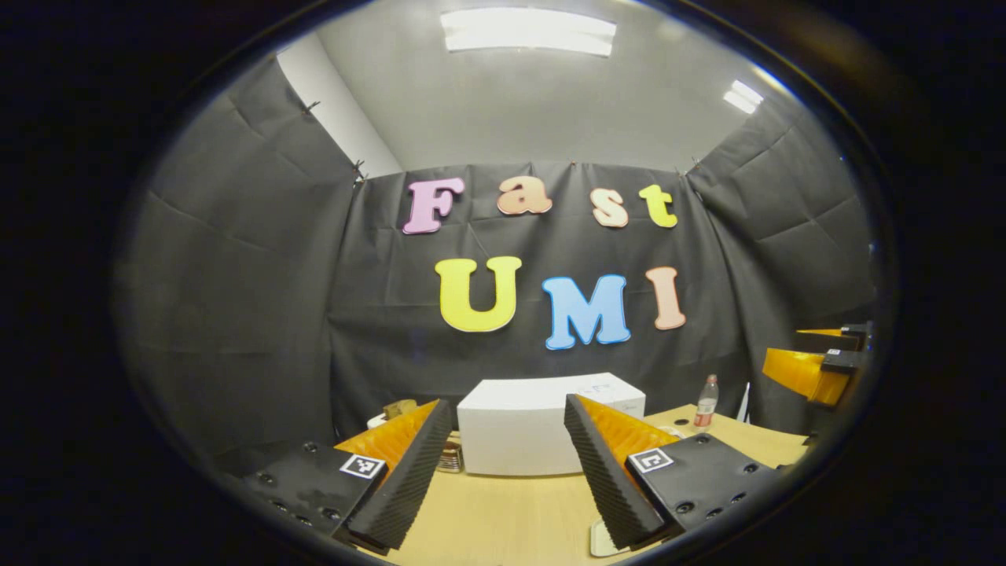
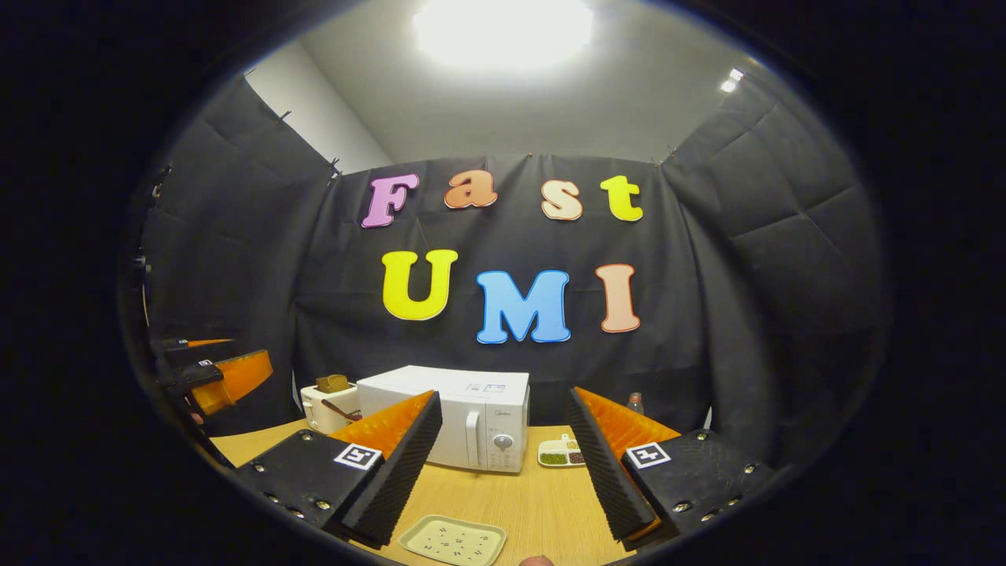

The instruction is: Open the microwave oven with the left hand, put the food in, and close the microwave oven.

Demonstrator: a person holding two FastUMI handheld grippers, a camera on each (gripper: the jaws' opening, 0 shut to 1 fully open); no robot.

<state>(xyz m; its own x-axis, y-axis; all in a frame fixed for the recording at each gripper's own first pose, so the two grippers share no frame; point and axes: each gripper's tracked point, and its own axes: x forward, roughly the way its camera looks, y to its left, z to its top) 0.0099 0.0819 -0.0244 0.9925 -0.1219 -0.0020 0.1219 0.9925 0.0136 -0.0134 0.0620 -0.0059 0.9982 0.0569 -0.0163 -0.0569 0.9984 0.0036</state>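
Overhead, ceiling lights glare down on a wooden table [image 2: 511,495] set against the booth's black cloth wall. From the left gripper view, the left gripper [image 1: 503,479] hangs above the table with its jaws spread wide and nothing between them; straight ahead stands the white microwave oven [image 1: 523,428], seen from its plain side. A small bottle [image 1: 706,401] with a red label stands on the table to the right of the oven, well apart from it, and the right gripper [image 1: 821,365] shows at the far right edge, raised above the table — whether it is wide or narrow I cannot tell from there.

From the right gripper view, the right gripper [image 2: 503,475] also has its jaws set wide, holding nothing. The microwave oven [image 2: 464,417] faces this way with its door closed, its handle and dial on the right part of the front. Just right of it lies a small divided dish of food [image 2: 559,453], and to its left a white toaster [image 2: 330,405] with bread in it. A pale green tray [image 2: 453,541] lies on the near table, below the jaws. The left gripper [image 2: 212,377] shows at the far left — its opening is not clear from here.
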